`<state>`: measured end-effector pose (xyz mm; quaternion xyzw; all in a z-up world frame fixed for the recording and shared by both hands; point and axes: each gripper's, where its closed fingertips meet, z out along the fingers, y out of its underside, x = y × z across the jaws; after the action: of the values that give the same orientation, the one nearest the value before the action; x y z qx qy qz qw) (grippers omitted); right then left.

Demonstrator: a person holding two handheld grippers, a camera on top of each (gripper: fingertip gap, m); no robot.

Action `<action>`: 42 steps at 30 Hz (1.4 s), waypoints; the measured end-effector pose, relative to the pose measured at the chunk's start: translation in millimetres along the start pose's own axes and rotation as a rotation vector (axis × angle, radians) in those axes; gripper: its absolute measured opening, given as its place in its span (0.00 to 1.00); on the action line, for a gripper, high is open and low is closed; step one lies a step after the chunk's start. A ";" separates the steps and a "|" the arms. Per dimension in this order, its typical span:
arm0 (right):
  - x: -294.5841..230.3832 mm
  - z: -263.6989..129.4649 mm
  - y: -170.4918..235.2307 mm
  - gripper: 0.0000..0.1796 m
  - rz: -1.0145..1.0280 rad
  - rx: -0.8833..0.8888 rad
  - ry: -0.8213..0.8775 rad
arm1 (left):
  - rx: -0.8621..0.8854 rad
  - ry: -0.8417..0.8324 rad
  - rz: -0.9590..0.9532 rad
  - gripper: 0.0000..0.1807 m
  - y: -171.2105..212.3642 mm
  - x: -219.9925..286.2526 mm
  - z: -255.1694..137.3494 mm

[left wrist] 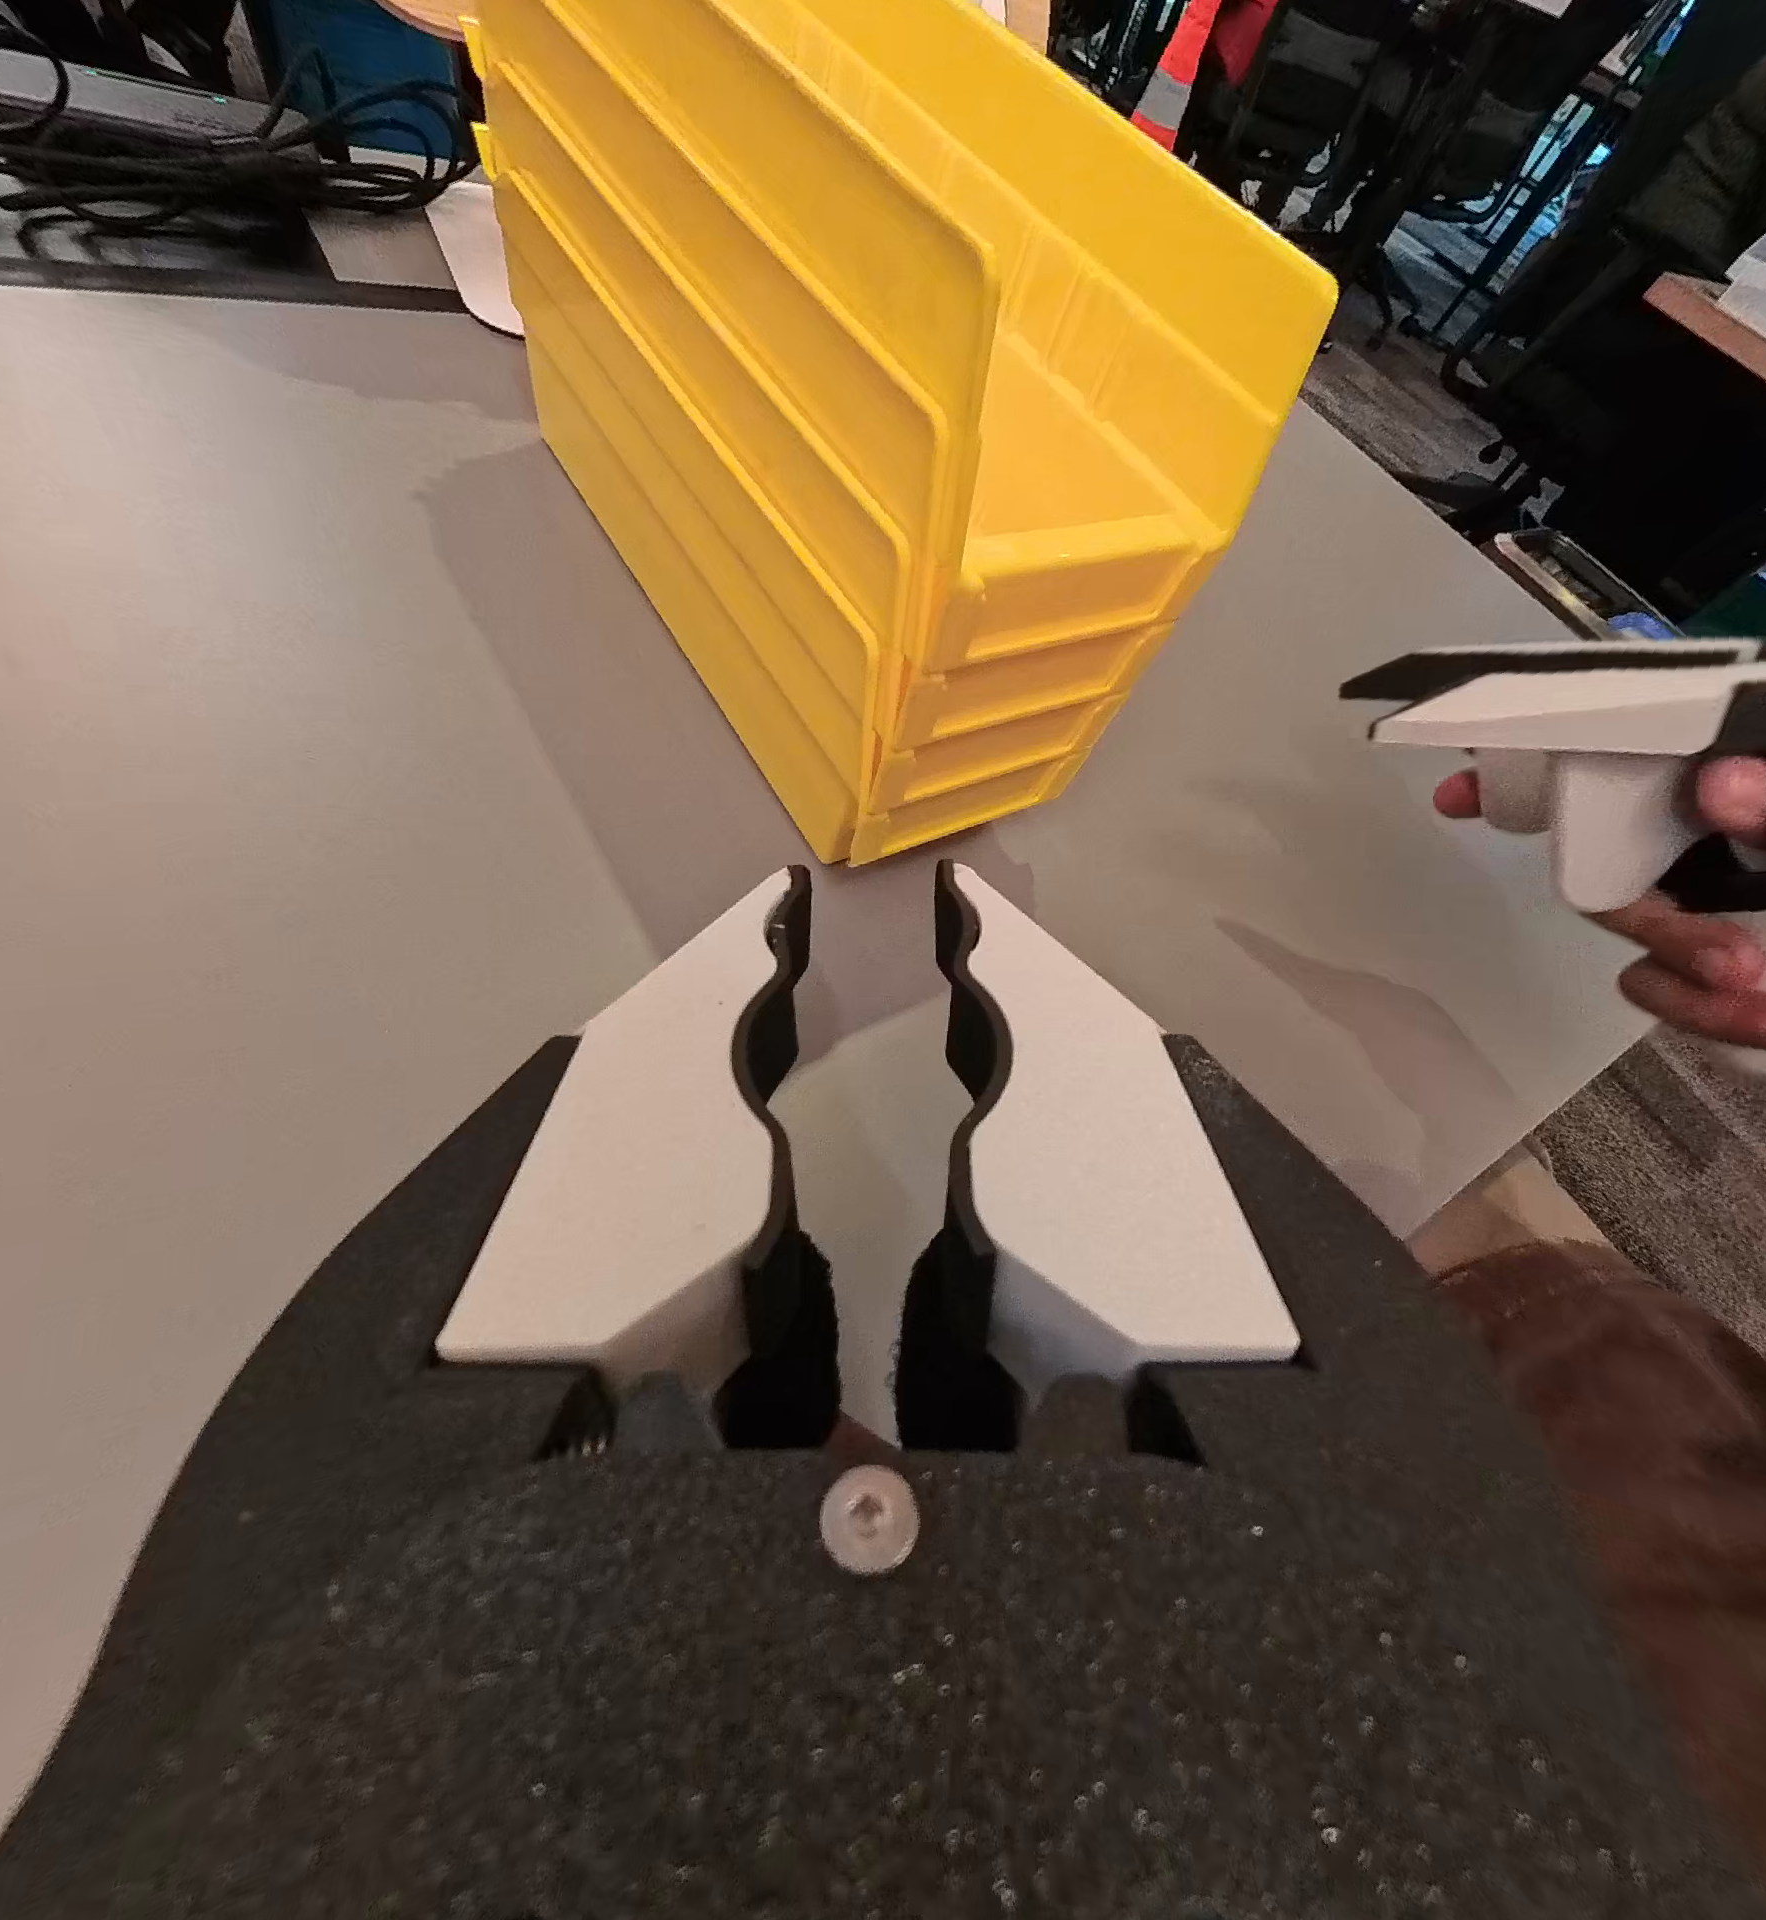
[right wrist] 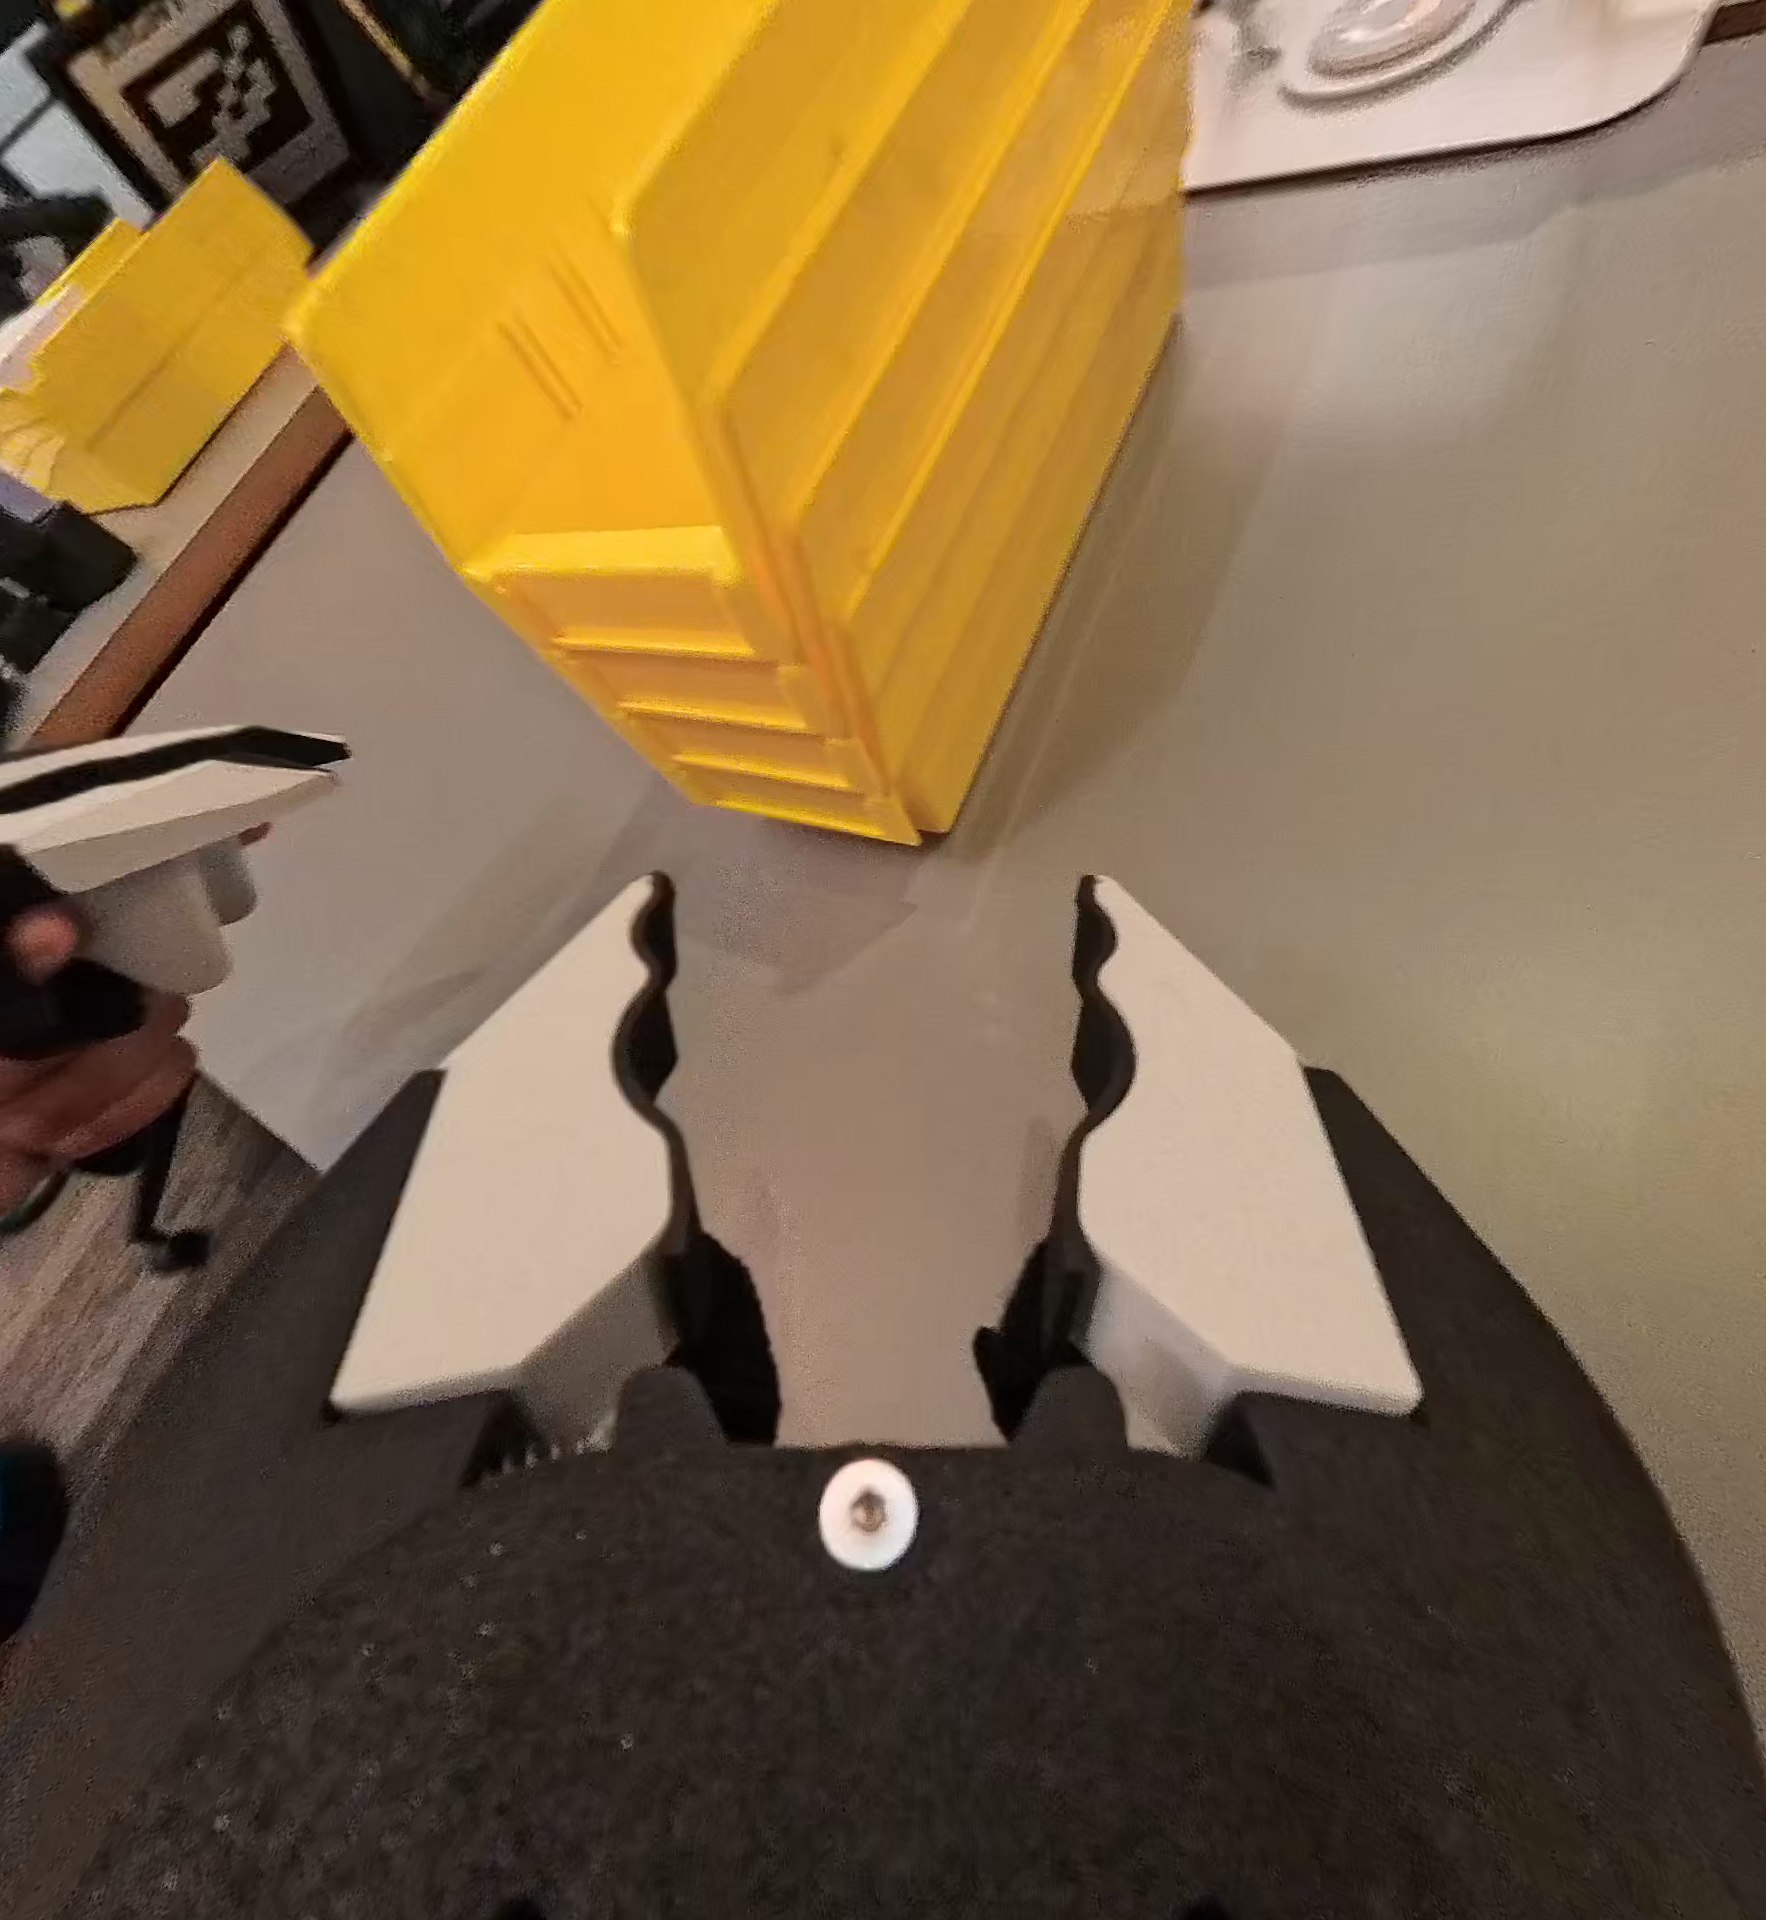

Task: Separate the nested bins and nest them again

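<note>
A stack of nested bright-yellow plastic bins (left wrist: 858,436) stands on the smooth grey worktop (left wrist: 235,727), four front lips showing one above another at its near end. In the right wrist view the same stack (right wrist: 837,416) sits towards the worktop's left edge (right wrist: 1481,727), somewhat blurred.

The left claw (left wrist: 871,883), white fingers with wavy black pads on a black foam body, hovers just short of the stack's lowest front corner, its jaws parted by a narrow gap and holding nothing. The right claw (right wrist: 874,894) is spread wider, also empty, pointing at the stack's near corner with bare worktop between.

Each claw shows in the other's view from the side, gripped by a person's hand (left wrist: 1731,966). Farther left in the right wrist view, another yellow bin (right wrist: 152,353) rests on a separate wood-edged surface. A white mat (right wrist: 1430,94) lies behind the stack.
</note>
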<state>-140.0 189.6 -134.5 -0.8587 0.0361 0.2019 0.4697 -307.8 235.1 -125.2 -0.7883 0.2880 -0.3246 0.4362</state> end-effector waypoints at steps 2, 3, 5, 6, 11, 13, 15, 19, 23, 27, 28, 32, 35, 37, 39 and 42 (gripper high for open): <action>-8.5 -2.6 -6.6 0.48 -0.010 -0.066 -0.015 | 0.001 0.000 0.001 0.12 0.2 -1.0 -1.8; -14.2 -5.6 -14.3 0.49 -0.007 -0.078 -0.028 | -0.006 0.005 0.001 0.12 1.7 -1.0 -1.8; -26.3 -11.1 -39.1 0.49 -0.036 -0.074 -0.042 | -0.051 0.024 -0.003 0.12 9.7 -0.3 0.5; -30.3 -10.9 -54.2 0.50 -0.067 -0.089 -0.029 | -0.074 0.025 -0.010 0.12 14.2 -0.8 1.5; -42.7 24.0 -154.9 0.53 -0.197 -0.171 0.076 | -0.056 0.025 0.005 0.12 9.1 5.3 1.2; -30.8 54.7 -175.2 0.55 -0.190 -0.282 0.151 | -0.045 0.014 0.051 0.12 6.2 8.3 2.2; -19.8 84.7 -179.0 0.58 -0.153 -0.413 0.217 | -0.051 0.007 0.087 0.12 7.3 11.4 4.4; -23.9 127.0 -182.7 0.64 -0.018 -0.563 0.257 | -0.074 0.029 0.107 0.12 12.2 18.2 7.6; -11.5 146.9 -179.3 0.65 0.024 -0.648 0.396 | -0.093 0.041 0.106 0.12 16.2 18.3 8.1; -10.9 162.2 -167.4 0.67 0.047 -0.683 0.458 | -0.080 0.037 0.088 0.12 12.8 13.0 5.1; -8.8 162.9 -165.8 0.67 0.026 -0.697 0.485 | -0.078 0.038 0.079 0.12 12.1 11.6 4.8; -7.5 163.9 -164.1 0.66 0.010 -0.717 0.526 | -0.079 0.036 0.054 0.12 10.9 7.3 5.3; -8.6 161.7 -165.5 0.59 0.019 -0.727 0.530 | -0.077 0.031 0.062 0.12 10.5 7.1 5.0; -9.3 159.3 -165.0 0.55 0.028 -0.738 0.535 | -0.077 0.031 0.068 0.12 10.6 8.2 5.0; -10.8 157.7 -164.4 0.53 0.025 -0.752 0.534 | -0.081 0.032 0.074 0.12 11.6 9.7 5.5; -13.3 155.0 -163.2 0.51 0.014 -0.774 0.520 | -0.085 0.030 0.088 0.12 12.9 11.3 6.2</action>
<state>-159.6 405.9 -74.1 -0.9926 0.0806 -0.0184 0.0887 -298.2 224.1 -136.1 -0.7878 0.3423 -0.3042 0.4118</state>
